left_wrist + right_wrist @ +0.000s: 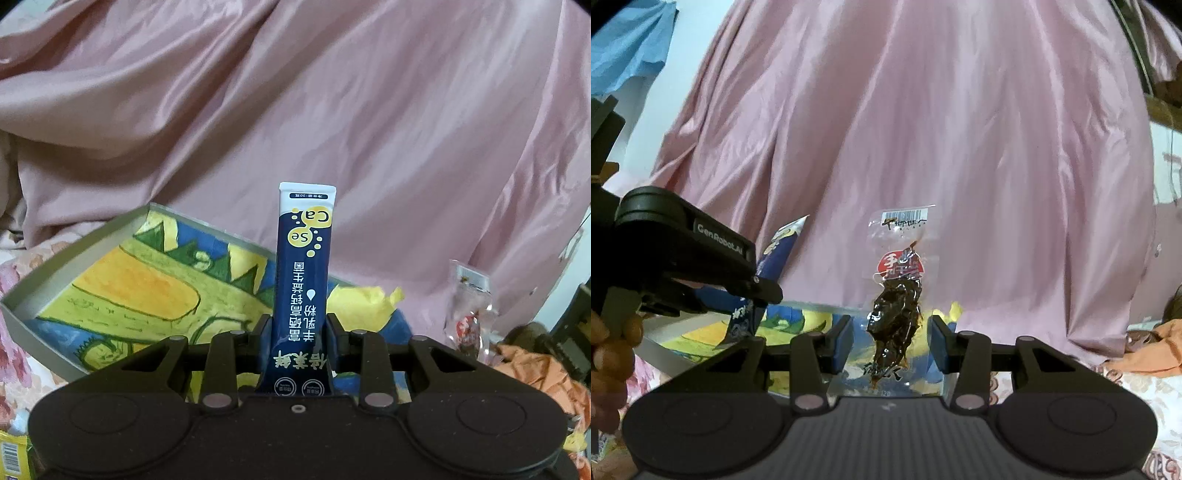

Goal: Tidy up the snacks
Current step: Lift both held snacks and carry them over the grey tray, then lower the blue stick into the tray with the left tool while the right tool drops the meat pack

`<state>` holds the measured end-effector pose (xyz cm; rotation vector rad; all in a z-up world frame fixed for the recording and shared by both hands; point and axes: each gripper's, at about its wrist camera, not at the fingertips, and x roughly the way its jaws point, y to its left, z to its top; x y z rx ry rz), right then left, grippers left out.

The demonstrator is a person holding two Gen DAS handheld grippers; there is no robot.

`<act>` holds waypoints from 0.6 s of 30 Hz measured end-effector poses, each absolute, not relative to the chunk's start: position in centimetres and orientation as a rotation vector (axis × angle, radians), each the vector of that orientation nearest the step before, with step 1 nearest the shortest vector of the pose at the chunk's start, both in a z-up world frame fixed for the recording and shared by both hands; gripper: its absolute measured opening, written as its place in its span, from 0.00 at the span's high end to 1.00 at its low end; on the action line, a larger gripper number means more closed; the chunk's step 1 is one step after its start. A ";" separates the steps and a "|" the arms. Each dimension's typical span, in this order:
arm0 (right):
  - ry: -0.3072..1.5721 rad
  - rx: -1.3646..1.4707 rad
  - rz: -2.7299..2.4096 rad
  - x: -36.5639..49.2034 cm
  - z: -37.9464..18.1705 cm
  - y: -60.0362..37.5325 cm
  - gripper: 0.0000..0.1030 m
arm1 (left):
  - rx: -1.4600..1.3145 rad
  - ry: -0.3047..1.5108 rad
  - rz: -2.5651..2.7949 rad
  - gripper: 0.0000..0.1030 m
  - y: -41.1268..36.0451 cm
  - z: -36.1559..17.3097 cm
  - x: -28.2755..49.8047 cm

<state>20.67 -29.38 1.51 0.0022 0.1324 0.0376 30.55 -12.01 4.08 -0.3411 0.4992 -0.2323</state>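
Left tongs [298,332] clench a navy sachet [304,280] upright, above the painted box [74,254] at nine o'clock. Right tongs [891,338] gape around a clear snack packet [899,291], which may slip out.

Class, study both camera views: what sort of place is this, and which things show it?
Probably a bedroom at home: a rumpled pink sheet fills the background, floral bedding lies beneath the open box, and orange clothing sits nearby.
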 end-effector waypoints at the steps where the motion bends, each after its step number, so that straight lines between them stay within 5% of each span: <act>1: 0.144 -0.001 0.039 21.0 1.4 -29.3 0.53 | -0.339 0.510 -0.227 0.69 -12.1 3.8 30.8; 18: 0.266 0.009 0.051 23.4 0.3 -29.1 0.54 | -0.325 0.607 -0.200 0.67 -12.3 1.5 32.2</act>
